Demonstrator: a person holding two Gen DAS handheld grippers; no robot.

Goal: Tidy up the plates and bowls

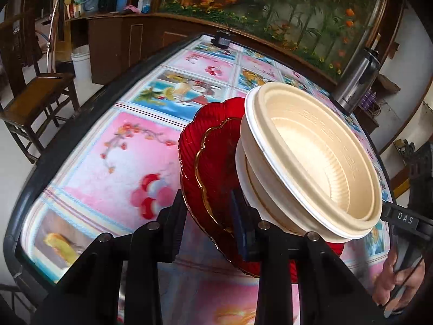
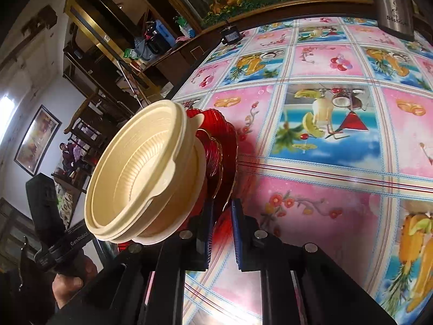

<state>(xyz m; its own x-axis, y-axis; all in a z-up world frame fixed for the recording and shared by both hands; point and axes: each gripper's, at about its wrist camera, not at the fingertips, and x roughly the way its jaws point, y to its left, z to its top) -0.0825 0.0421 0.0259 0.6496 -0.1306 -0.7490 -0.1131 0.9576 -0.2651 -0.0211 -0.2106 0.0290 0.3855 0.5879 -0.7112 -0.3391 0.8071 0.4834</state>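
Observation:
Nested cream plastic bowls [image 1: 319,157] [image 2: 140,168] sit on a stack of red glass plates [image 1: 213,149] [image 2: 224,140] with scalloped gold rims, over the fruit-patterned table [image 1: 121,149] [image 2: 324,189]. My left gripper [image 1: 208,216] is shut on the near rim of the red plates, a finger on each face. My right gripper [image 2: 222,216] is shut on the opposite rim, its blue pads [image 2: 236,233] close together. Each gripper shows in the other's view, held by a hand [image 1: 397,279] [image 2: 67,284]. Whether the stack touches the table I cannot tell.
A steel thermos [image 1: 354,81] [image 2: 395,0] stands at the table's far right. A small black device [image 1: 222,40] [image 2: 231,35] sits at the far edge. A wooden chair [image 1: 40,94] stands left of the table's dark rim [image 1: 81,113]. A wooden cabinet lines the wall behind.

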